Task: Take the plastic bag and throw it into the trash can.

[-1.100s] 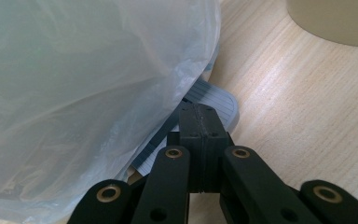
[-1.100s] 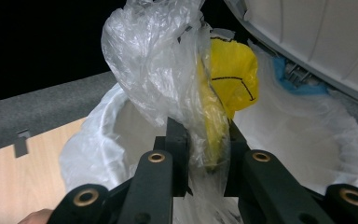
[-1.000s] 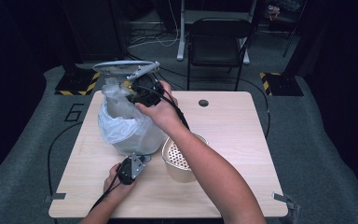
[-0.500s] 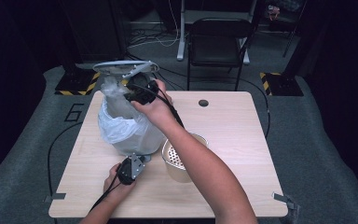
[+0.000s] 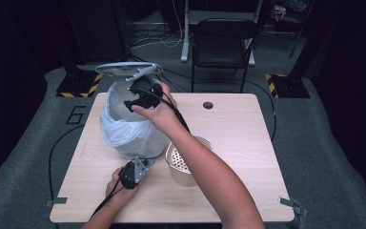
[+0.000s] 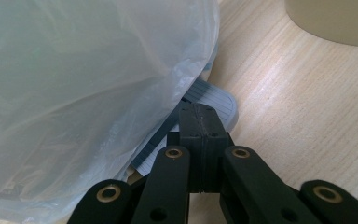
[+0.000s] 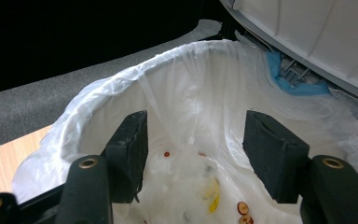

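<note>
Right gripper [image 7: 193, 154]: I am holding it over the bin [image 5: 124, 129], jaws just opening, nothing between them.
Left gripper [image 6: 200, 135]: I am pressing its closed jaws on the pedal [image 6: 214, 100], nothing gripped.

Light wooden table [image 5: 248, 143], round cable hole [image 5: 208, 105] near far edge. On it: pedal bin lined with white plastic bag [image 5: 128, 131] at left, lid raised; metal strainer pot [image 5: 187, 164] just beside, toward centre.
</note>
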Demonstrator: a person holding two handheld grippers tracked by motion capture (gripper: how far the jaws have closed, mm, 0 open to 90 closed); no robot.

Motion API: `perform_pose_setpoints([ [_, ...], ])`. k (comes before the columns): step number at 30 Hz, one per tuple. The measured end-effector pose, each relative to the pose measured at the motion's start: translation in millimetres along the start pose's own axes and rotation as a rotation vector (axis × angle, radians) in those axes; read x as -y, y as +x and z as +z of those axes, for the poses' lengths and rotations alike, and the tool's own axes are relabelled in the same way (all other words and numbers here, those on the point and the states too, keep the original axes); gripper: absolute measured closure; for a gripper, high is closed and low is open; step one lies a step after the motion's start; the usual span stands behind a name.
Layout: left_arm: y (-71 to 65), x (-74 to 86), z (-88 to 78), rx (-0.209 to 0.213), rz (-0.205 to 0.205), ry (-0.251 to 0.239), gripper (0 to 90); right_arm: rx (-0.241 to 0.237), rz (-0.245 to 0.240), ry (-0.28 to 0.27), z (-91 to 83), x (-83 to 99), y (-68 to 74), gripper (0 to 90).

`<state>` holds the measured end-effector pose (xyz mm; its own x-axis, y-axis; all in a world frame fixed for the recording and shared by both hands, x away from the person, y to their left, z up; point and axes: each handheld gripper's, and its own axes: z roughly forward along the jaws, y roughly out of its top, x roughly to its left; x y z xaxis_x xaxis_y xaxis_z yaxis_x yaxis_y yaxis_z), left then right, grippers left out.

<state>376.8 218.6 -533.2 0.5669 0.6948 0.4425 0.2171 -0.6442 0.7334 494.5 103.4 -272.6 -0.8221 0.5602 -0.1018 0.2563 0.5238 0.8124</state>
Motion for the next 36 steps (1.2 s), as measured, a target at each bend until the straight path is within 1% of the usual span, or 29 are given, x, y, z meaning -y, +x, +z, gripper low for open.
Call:
perform_pose_setpoints([
  [3, -0.1, 0.0, 0.0, 0.000, 0.001, 0.000, 90.0, -0.005, 0.002, 0.003, -3.4, 1.3, 1.0, 42.0],
  [5, -0.2, 0.0, 0.0, -0.001, 0.002, 0.000, 90.0, -0.005, -0.012, -0.006, -6.7, 3.4, 1.0, 42.2],
  [6, -0.2, 0.0, 0.0, -0.001, 0.002, 0.000, 90.0, -0.006, -0.005, -0.004, -12.2, 6.0, 3.6, 42.4],
  [7, -0.2, 0.0, 0.0, -0.001, 0.002, 0.000, 90.0, -0.006, -0.005, -0.004, -12.2, 6.0, 3.6, 42.4],
  [9, -0.3, 0.0, 0.2, -0.004, 0.003, -0.001, 90.0, -0.010, -0.016, -0.005, -18.4, 8.9, 6.6, 42.0],
  [10, -0.1, 0.0, 0.0, -0.001, 0.001, 0.001, 90.0, -0.011, -0.014, -0.005, -26.1, 11.9, 8.2, 41.8],
  [13, -0.2, 0.0, 0.0, -0.002, 0.003, 0.000, 90.0, -0.003, -0.018, -0.014, -37.9, 15.5, 8.8, 41.7],
  [15, -2.4, 0.1, 0.8, -0.028, 0.021, -0.009, 90.0, 0.006, -0.028, -0.018, -47.6, 17.8, 9.7, 41.5],
  [16, -2.0, -0.2, 0.0, -0.018, 0.023, 0.001, 90.0, 0.009, -0.033, -0.023, -52.5, 19.2, 10.6, 41.5],
  [17, -1.6, -0.2, -0.1, -0.016, 0.024, 0.001, 90.0, 0.008, -0.038, -0.024, -58.0, 20.9, 11.1, 41.3],
  [18, -1.6, -0.2, -0.1, -0.016, 0.024, 0.001, 90.0, 0.008, -0.038, -0.024, -58.0, 20.9, 11.1, 41.3],
  [19, -1.3, 0.0, 0.2, -0.010, 0.010, -0.001, 90.0, 0.010, -0.041, -0.027, -61.0, 22.1, 11.3, 41.2],
  [20, -0.9, 0.1, 0.2, -0.009, 0.007, -0.002, 90.0, 0.010, -0.041, -0.029, -65.8, 24.3, 11.3, 41.0],
  [21, -1.2, 0.1, 0.3, -0.009, 0.008, -0.002, 90.0, 0.008, -0.045, -0.029, -73.5, 29.6, 10.1, 41.0],
  [24, -0.9, 0.1, 0.2, -0.009, 0.009, -0.001, 90.0, 0.013, -0.045, -0.025, -81.1, 36.4, 8.5, 41.0],
  [25, -0.9, 0.1, 0.2, -0.009, 0.009, -0.001, 90.0, 0.013, -0.045, -0.025, -81.1, 36.4, 8.5, 41.0],
  [26, -0.2, 0.0, -0.1, -0.003, 0.005, 0.001, 90.0, 0.022, -0.038, -0.027, -87.3, 42.8, 6.5, 40.8],
  [27, -0.2, 0.0, -0.1, -0.003, 0.005, 0.001, 90.0, 0.022, -0.038, -0.027, -87.3, 42.8, 6.5, 40.8],
  [28, -0.6, 0.1, 0.2, -0.007, 0.005, -0.002, 90.0, 0.038, -0.044, -0.021, -91.9, 48.5, 4.8, 40.1],
  [29, -0.6, 0.1, 0.2, -0.007, 0.005, -0.002, 90.0, 0.038, -0.044, -0.021, -91.9, 48.5, 4.8, 40.1],
  [30, -0.9, 0.1, 0.2, -0.009, 0.008, -0.001, 90.0, 0.037, -0.035, -0.023, -95.9, 54.2, 2.6, 40.0],
  [33, -0.7, 0.1, 0.2, -0.008, 0.004, -0.002, 90.0, 0.038, -0.033, -0.021, -99.2, 59.0, 0.3, 39.8],
  [34, -0.7, 0.1, 0.2, -0.007, 0.003, -0.003, 90.0, 0.043, -0.029, -0.022, -102.5, 65.0, -2.0, 39.6],
  [35, -0.6, 0.1, 0.2, -0.006, 0.003, -0.002, 90.0, 0.046, -0.014, -0.019, -104.0, 67.8, -2.2, 39.3],
  [36, -0.6, 0.0, 0.1, -0.003, 0.002, -0.002, 90.0, 0.045, -0.017, -0.019, -105.1, 70.1, -3.5, 39.1],
])
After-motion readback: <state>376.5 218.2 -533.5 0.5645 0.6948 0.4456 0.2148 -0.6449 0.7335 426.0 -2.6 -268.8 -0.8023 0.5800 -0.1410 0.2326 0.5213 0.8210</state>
